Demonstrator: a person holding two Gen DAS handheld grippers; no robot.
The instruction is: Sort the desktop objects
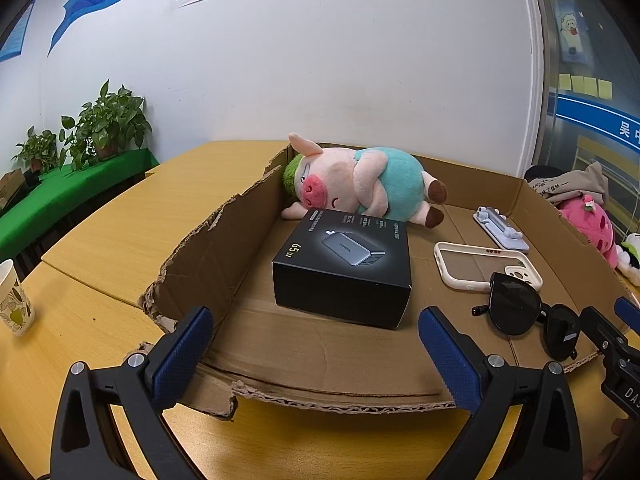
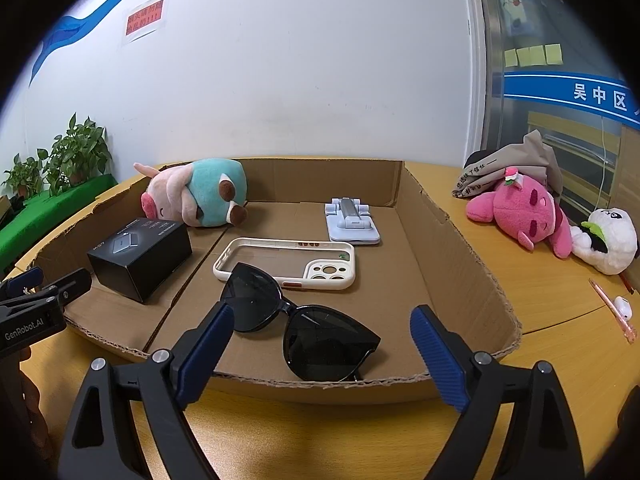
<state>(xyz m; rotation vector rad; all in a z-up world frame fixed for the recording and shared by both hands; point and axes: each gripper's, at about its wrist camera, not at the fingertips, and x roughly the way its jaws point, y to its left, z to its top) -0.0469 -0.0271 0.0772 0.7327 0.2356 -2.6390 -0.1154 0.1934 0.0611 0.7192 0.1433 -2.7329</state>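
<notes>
The right tool (image 2: 322, 354) stands wide open and holds nothing, its blue pads spread to either side of the near wall of the cardboard tray (image 2: 448, 264). Straight ahead of it, just past that wall, lie the sunglasses (image 2: 304, 324), lenses up. Their long axis runs from ahead-left to near-right across the tool's line, so the nearer lens sits almost between the open pads, slightly right of centre. Beyond the sunglasses, touching or just overlapping the far lens, lies the cream phone case (image 2: 286, 262), and farther still the white phone stand (image 2: 352, 222).

The left tool (image 1: 316, 364) is equally wide open and empty, hovering at the tray's near edge. Ahead of it, a little to the right of centre, sits the black charger box (image 1: 344, 268), its long side running away from the tool, with the pig plush (image 1: 360, 182) lying behind it against the far-left corner. From this tool the sunglasses lie well off to the right, near the right tool's tip.

Outside the tray, well off to the right tool's right on the bench (image 2: 552, 308), lie a pink plush (image 2: 520, 212), a white plush (image 2: 608, 240) and a pink pen (image 2: 612, 308).

Judging by this, the right tool is the nearer one for the sunglasses. A grasp across the bridge would call for turning the tool to meet the slanted frame.
</notes>
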